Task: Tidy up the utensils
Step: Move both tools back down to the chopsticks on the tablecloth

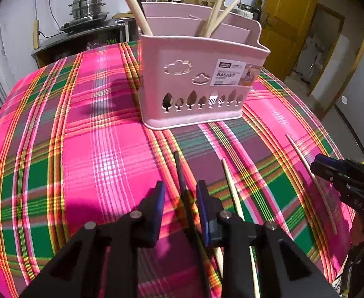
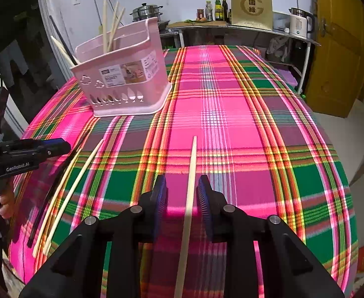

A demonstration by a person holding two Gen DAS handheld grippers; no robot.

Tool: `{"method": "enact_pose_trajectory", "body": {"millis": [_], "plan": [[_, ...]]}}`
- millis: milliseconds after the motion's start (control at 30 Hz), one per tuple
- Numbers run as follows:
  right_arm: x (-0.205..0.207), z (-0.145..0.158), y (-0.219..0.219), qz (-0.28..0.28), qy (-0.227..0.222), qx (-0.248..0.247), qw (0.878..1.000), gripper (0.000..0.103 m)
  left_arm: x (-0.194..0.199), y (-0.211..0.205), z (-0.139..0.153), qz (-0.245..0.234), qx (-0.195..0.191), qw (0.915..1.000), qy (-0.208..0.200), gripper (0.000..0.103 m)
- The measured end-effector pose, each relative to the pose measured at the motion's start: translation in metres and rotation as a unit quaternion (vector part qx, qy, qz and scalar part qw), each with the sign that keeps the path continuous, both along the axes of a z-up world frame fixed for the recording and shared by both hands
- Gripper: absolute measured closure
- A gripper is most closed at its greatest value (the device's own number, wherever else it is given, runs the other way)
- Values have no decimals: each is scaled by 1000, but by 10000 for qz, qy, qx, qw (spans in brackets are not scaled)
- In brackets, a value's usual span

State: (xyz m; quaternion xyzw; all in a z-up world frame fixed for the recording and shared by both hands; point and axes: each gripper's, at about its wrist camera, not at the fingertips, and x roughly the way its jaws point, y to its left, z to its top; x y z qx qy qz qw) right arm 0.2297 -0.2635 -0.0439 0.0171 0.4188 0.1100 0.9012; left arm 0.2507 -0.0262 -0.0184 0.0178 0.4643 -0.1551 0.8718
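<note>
Plaid tablecloth (image 2: 231,114), yellow door (image 2: 336,44), steel counter (image 2: 231,28)

pink basket (image 1: 196,84), pink-green plaid tablecloth (image 1: 82,149), black chopstick (image 1: 182,176).

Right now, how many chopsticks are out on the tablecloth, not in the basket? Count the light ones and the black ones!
Light wooden chopsticks: 3
Black chopstick: 1
Total: 4
</note>
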Motion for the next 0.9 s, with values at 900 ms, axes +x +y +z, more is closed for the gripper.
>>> {"method": "enact_pose_trajectory", "body": {"millis": [900], "plan": [[23,6,60,517,192,367,9978,78,14,4,-11,-86,198,9995,217,95]]}}
